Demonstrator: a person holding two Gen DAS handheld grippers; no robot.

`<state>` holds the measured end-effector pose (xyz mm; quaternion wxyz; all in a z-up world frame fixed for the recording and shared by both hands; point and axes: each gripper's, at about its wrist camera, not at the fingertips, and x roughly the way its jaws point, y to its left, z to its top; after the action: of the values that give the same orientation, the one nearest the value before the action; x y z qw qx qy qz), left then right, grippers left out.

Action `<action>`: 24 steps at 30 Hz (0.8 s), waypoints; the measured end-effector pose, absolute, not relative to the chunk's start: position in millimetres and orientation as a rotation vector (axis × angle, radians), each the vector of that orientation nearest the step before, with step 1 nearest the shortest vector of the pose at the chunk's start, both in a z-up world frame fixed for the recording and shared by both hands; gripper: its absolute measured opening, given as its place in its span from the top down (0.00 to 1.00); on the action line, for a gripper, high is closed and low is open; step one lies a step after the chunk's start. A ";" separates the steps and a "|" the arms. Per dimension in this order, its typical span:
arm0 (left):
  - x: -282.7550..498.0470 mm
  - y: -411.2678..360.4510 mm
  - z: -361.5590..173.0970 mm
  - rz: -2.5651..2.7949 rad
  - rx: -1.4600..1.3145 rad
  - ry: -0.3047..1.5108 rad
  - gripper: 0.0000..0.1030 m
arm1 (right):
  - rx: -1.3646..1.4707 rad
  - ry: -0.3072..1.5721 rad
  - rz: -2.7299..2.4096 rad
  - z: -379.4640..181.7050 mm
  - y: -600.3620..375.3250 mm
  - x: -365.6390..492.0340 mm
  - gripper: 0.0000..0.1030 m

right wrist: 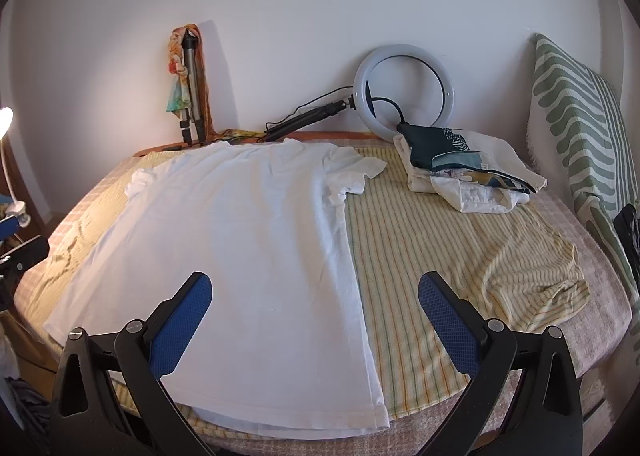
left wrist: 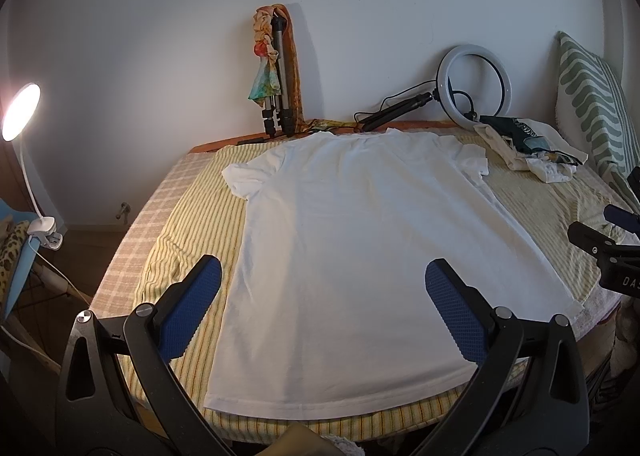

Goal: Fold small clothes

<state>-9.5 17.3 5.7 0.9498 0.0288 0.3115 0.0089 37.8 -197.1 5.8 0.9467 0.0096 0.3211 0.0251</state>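
Observation:
A white T-shirt lies spread flat on the bed, collar toward the wall, hem toward me; it also shows in the right wrist view. My left gripper is open and empty, held above the shirt's lower half near the hem. My right gripper is open and empty, above the shirt's lower right edge. The right gripper's body shows at the right edge of the left wrist view.
A yellow striped cloth covers the bed under the shirt. A pile of other clothes lies at the back right. A ring light, a tripod and a green patterned pillow stand along the wall. A lit clip lamp is at left.

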 end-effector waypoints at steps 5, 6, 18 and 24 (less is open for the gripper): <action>-8.6 23.9 3.4 0.026 0.051 0.646 0.00 | 0.014 0.663 0.064 5.5 -189.4 40.9 0.00; -8.2 25.4 2.9 0.027 0.049 0.650 0.00 | 0.013 0.670 0.072 4.9 -186.7 41.9 0.00; -21.0 84.5 -30.4 0.003 -0.181 0.704 0.12 | 0.008 0.704 0.221 30.2 -154.8 71.7 0.00; -32.4 108.3 -60.8 0.042 -0.263 0.789 0.43 | 0.040 0.720 0.391 56.8 -111.4 110.5 0.06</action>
<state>-32.4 108.3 -60.8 0.9146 -0.1278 0.3830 0.0204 110.5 -111.4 56.8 0.9170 0.0192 0.3500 0.1901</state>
